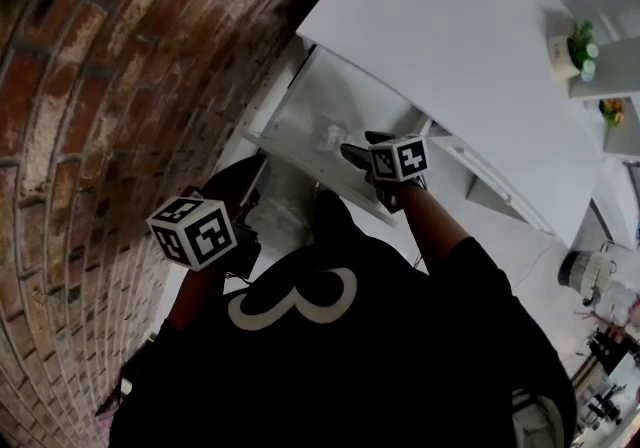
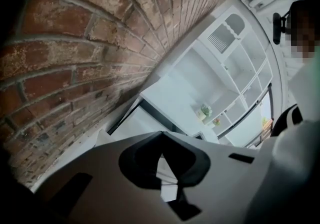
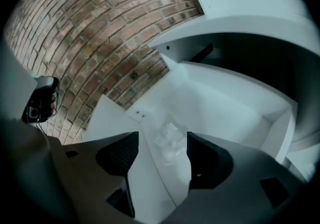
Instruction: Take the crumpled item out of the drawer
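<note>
Fingers | left gripper (image 2: 161, 138): pressed together, empty, short of the drawer (image 1: 345, 96) | right gripper (image 3: 163, 138): spread wide over the drawer — crumpled item (image 3: 169, 143) lies on the drawer floor, framed between them, untouched | step, likely: reach-in | next: descend, close gently.

Brick wall (image 1: 80, 116), white cabinet (image 1: 450, 46), white shelves (image 2: 240, 80)

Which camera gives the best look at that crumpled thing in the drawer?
The right gripper view: the crumpled item lies in the open drawer, framed between the open jaws of the right gripper. The head view shows it small, beside that gripper. The left gripper view misses it.
</note>
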`<state>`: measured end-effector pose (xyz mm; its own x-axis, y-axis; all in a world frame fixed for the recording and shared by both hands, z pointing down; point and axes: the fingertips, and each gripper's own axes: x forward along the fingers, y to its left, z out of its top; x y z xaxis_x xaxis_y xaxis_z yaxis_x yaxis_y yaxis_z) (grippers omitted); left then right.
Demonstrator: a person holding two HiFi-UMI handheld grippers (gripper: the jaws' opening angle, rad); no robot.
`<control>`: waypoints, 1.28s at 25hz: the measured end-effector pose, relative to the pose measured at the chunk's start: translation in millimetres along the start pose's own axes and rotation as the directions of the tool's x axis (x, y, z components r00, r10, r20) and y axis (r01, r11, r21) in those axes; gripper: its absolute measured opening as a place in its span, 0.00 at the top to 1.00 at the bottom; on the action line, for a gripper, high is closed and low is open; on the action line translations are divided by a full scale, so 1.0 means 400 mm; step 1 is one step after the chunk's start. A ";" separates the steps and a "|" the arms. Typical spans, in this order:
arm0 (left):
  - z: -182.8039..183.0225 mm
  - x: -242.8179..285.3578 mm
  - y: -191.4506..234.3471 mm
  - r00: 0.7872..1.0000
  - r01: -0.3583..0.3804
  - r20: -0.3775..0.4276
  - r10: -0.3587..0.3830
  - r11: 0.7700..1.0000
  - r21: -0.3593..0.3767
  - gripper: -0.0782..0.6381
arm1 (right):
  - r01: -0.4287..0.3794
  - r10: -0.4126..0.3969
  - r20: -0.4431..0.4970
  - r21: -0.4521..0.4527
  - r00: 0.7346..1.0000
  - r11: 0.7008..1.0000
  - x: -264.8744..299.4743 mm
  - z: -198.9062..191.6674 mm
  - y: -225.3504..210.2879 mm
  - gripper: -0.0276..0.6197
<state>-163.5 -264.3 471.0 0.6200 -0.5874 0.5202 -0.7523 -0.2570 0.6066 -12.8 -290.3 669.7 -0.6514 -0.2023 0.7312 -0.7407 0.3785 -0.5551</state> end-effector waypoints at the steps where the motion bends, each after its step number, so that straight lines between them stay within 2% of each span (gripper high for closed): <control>1: 0.000 0.010 0.006 1.000 -0.003 -0.005 0.003 1.000 -0.009 0.89 | 0.012 -0.012 -0.016 0.005 1.000 1.000 0.015 -0.001 -0.016 0.51; 7: 0.018 0.055 0.041 0.999 -0.019 -0.030 0.019 1.000 -0.017 0.89 | 0.049 -0.050 -0.097 -0.007 0.994 0.999 0.088 -0.010 -0.074 0.51; 14: 0.040 0.097 0.053 0.999 -0.024 -0.035 0.023 0.999 -0.025 0.89 | 0.099 -0.113 -0.175 -0.084 0.978 0.992 0.143 -0.035 -0.121 0.51; 17: 0.037 0.106 0.055 0.999 -0.021 -0.043 0.020 1.000 -0.019 0.89 | 0.120 -0.142 -0.186 -0.124 0.972 0.985 0.150 -0.040 -0.131 0.58; 21: 0.035 0.112 0.068 0.999 -0.031 -0.043 0.029 0.999 -0.026 0.89 | 0.099 -0.130 -0.209 -0.152 0.969 0.983 0.170 -0.056 -0.131 0.59; 25: 0.034 0.125 0.071 0.998 -0.036 -0.046 0.035 0.999 -0.032 0.89 | 0.127 -0.168 -0.228 -0.184 0.959 0.975 0.169 -0.069 -0.146 0.69; 29: 0.036 0.140 0.067 0.998 -0.040 -0.053 0.039 0.999 -0.028 0.89 | 0.104 -0.141 -0.237 -0.160 0.961 0.982 0.172 -0.079 -0.145 0.72; 32: 0.037 0.150 0.060 0.997 -0.043 -0.060 0.041 0.999 -0.024 0.89 | 0.085 -0.119 -0.215 -0.161 0.969 0.983 0.164 -0.067 -0.139 0.79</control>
<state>-147.5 -317.3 507.7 0.6008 -0.5505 0.5796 -0.7724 -0.2132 0.5983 -10.0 -300.2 759.1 -0.5078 -0.0468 0.8602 -0.7574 0.5001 -0.4198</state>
